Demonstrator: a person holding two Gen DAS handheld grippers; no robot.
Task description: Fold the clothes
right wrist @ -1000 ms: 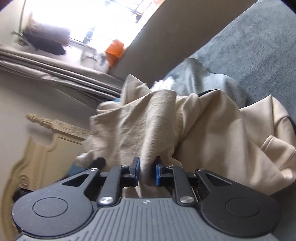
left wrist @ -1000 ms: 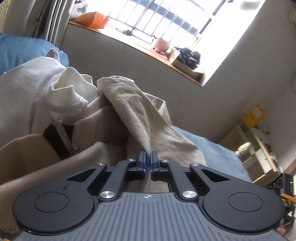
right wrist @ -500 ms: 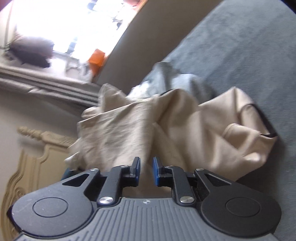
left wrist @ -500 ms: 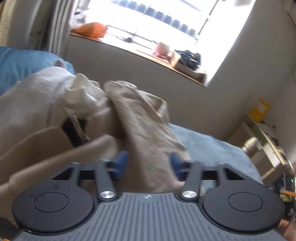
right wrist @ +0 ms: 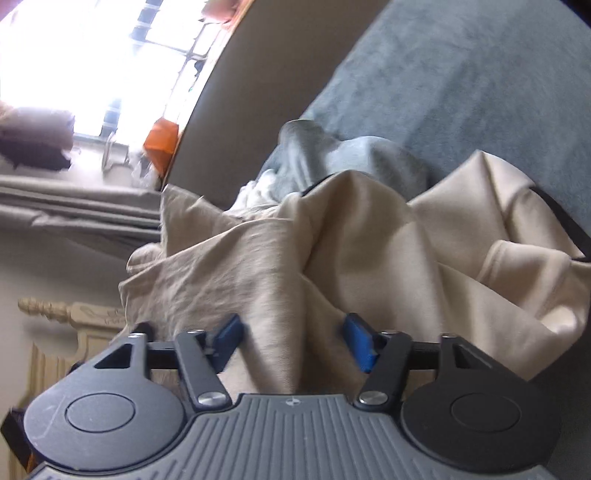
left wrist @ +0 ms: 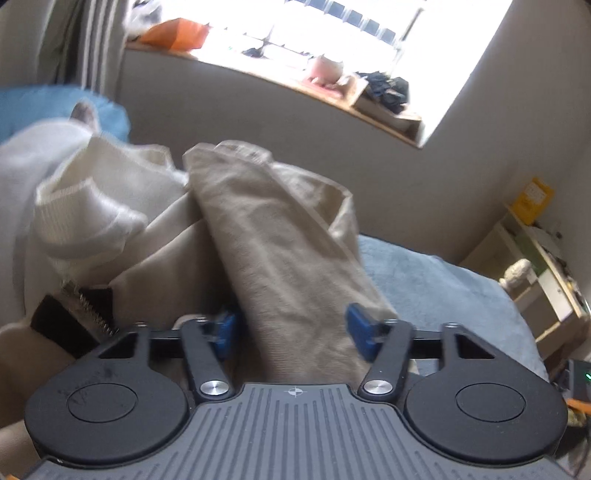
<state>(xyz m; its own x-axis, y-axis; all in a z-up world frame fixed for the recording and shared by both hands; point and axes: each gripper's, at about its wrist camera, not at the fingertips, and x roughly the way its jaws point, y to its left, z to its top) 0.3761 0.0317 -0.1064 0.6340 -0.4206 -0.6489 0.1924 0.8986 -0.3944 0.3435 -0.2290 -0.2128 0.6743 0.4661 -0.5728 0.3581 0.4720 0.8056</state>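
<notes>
The crumpled beige cotton garment (left wrist: 280, 240) is the big thing here, heaped on a bed covered with a blue-grey fleecy blanket (left wrist: 436, 280). In the right wrist view the same beige cloth (right wrist: 258, 273) sprawls over that blanket (right wrist: 461, 85), next to a smoother cream jacket with dark trim (right wrist: 480, 266) and a lumpy grey garment (right wrist: 332, 151) behind it. On the left wrist side there's also an off-white knit piece with a ribbed cuff (left wrist: 85, 206) lying against the beige one, and a dark strip with a metal zipper (left wrist: 86, 306) peeking out low on the left.

Left tool (left wrist: 291, 328): jaws have just been closing in a bit after swinging wide, and right now they're standing about half apart. A thick fold of the beige garment runs up between the blue pads (left wrist: 360, 328), but they look like they're not pressing on it, so it's loose, not gripped.

Right tool (right wrist: 291, 338): jaws have just been opening, now roughly half apart too. A ridge of the beige cloth sits between its blue pads (right wrist: 356, 339) with a gap on each side, so nothing's clamped there either.

Smaller stuff: bright window with a wooden sill (left wrist: 332, 92), an orange bag (left wrist: 177, 33) and a pale pot (left wrist: 325, 68) on it, a yellow box (left wrist: 532, 199) on a shelf to the right, and a carved cream headboard (right wrist: 66, 317).
</notes>
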